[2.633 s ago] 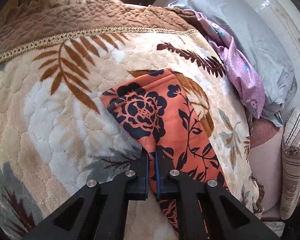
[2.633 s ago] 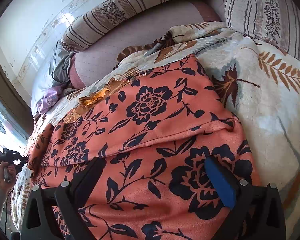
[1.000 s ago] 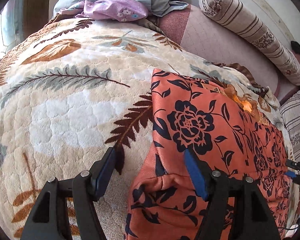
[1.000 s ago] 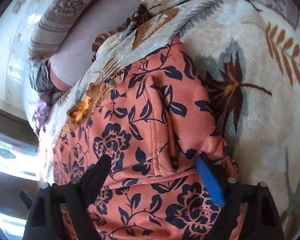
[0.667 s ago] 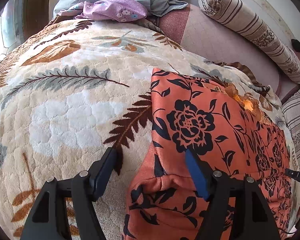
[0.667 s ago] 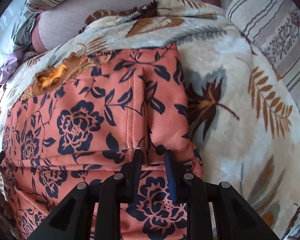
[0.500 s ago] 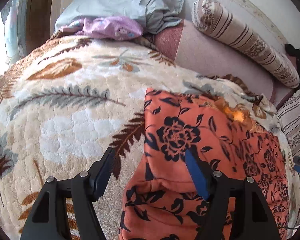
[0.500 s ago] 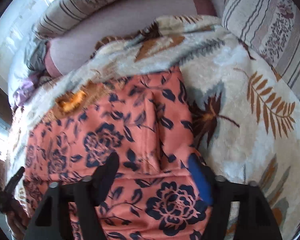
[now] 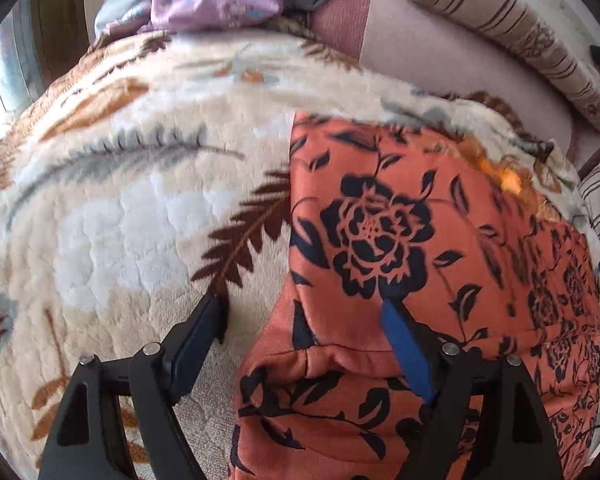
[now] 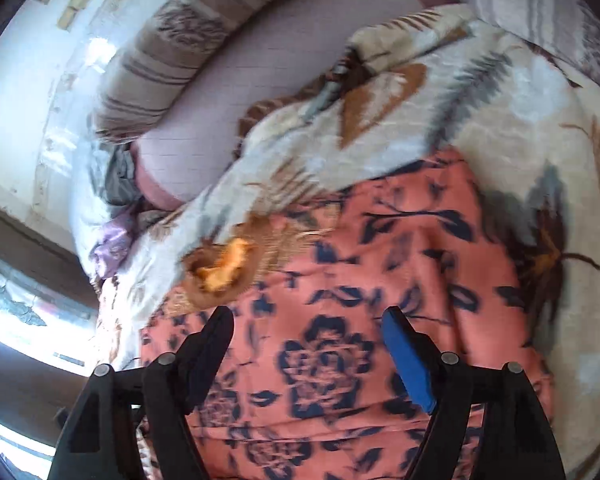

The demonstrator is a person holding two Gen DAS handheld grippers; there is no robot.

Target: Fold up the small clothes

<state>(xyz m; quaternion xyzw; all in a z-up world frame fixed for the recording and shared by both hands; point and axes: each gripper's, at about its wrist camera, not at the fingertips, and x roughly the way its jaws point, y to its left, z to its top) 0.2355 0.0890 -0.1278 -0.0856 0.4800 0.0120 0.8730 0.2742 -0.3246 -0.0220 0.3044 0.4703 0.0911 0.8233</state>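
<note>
The orange garment with a dark blue flower print (image 9: 380,220) lies spread on the cream plush blanket with a leaf pattern (image 9: 120,220), reaching toward the blanket's far edge beside the striped bolster pillow (image 9: 520,36). Its folded near edge lies between the fingers of the left gripper (image 9: 302,316), whose jaws are opening and do not press the cloth. The right gripper (image 10: 306,322) hangs above the garment with its jaws wide apart, holding nothing. Lilac and grey bedding (image 9: 220,4) lies at the far corner.
</note>
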